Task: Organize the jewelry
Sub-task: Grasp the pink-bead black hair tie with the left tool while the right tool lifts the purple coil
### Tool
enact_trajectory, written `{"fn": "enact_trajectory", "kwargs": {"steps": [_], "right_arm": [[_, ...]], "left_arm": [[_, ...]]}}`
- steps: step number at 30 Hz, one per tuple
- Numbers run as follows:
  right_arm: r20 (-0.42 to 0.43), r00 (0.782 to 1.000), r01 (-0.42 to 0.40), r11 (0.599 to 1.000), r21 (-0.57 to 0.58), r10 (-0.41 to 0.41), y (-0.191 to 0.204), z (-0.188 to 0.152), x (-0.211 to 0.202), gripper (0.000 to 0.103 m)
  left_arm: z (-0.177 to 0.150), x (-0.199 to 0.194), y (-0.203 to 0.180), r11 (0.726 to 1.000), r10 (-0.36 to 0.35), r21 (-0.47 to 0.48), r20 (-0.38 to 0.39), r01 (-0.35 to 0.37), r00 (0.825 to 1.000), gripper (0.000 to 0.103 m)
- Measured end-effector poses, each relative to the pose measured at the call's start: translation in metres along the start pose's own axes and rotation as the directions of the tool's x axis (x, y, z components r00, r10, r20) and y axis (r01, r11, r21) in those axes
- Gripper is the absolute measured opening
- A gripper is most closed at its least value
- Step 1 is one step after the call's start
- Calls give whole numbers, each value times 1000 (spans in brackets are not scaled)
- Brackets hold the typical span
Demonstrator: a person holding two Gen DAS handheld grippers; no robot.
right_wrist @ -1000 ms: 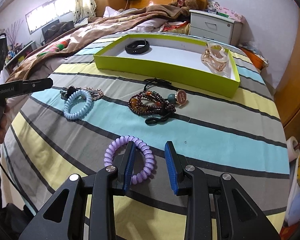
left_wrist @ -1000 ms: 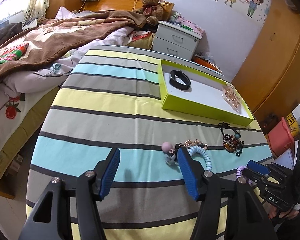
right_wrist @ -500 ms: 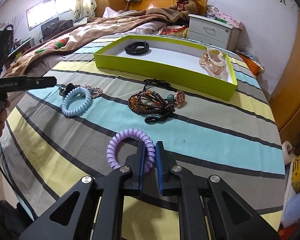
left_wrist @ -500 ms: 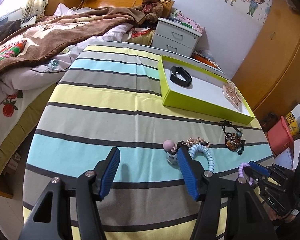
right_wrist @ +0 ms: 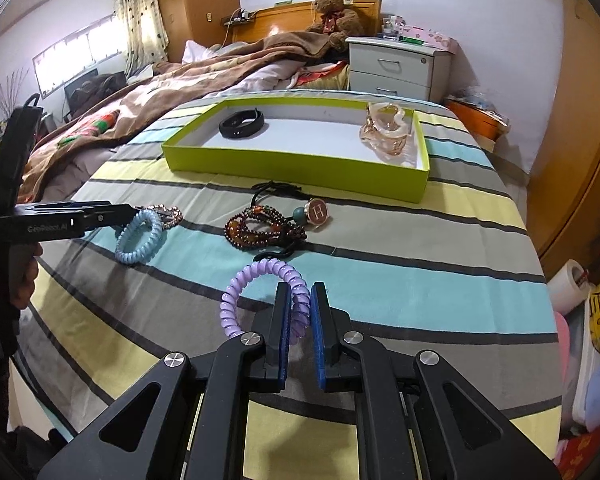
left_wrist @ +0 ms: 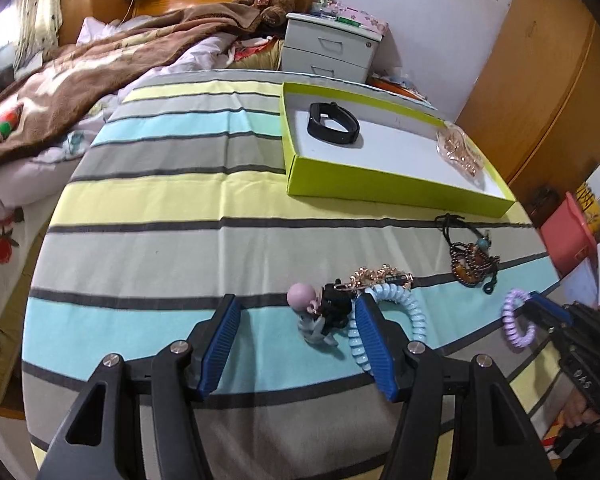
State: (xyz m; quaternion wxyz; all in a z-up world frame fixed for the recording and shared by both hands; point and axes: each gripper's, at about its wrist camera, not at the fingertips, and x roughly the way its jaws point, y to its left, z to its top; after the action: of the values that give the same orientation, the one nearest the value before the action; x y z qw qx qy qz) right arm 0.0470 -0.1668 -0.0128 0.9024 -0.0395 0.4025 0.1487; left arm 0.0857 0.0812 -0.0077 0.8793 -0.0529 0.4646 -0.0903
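Right gripper (right_wrist: 300,316) has just closed, pads clamped on the purple spiral coil bracelet (right_wrist: 256,292), lifted off the striped cloth table (right_wrist: 420,280). Left gripper (left_wrist: 296,340) gapes wide, holding nothing; blue spiral coil bracelet (left_wrist: 404,312) at 3 o'clock of it. Green shallow box (right_wrist: 300,160) at 12.

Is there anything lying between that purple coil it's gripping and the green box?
Yes. The brown bead bracelet with its black cord lies on the striped cloth directly between the purple coil and the green box; lifting over it should clear.
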Motion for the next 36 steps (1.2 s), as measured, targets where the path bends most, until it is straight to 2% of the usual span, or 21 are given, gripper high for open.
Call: {"fn": "enact_trajectory", "kwargs": {"steps": [6,10,14,16,17,19,36], "right_arm": [[11,1000,-6,1000,1,6,2,2,-1,10],[13,1000,-7,1000,2,7,3,3,-1,10],[16,1000,-6,1000,6,6,4,3,-1,10],[15,1000,-5,1000,7,5,3,2,-2,10],[15,1000,-6,1000,7,6,3,2,-2,10],[16,1000,-6,1000,8,5,3,2,-2,10],[42,999,-1,1000,17,1,4,3,-12,10]], "left_arm": [[4,5,-2,999,39,2,-1,-39,999,62],[2,6,-11,998,57,37,-6,-56,998,61],[0,5,-16,995,80,62,6,-80,997,52],[1,5,-14,995,80,52,10,-80,997,46],[2,5,-13,996,80,46,9,-80,997,39],[2,5,-13,996,78,46,10,-78,997,35],[2,-15,-16,996,77,40,54,-79,996,33]]}}
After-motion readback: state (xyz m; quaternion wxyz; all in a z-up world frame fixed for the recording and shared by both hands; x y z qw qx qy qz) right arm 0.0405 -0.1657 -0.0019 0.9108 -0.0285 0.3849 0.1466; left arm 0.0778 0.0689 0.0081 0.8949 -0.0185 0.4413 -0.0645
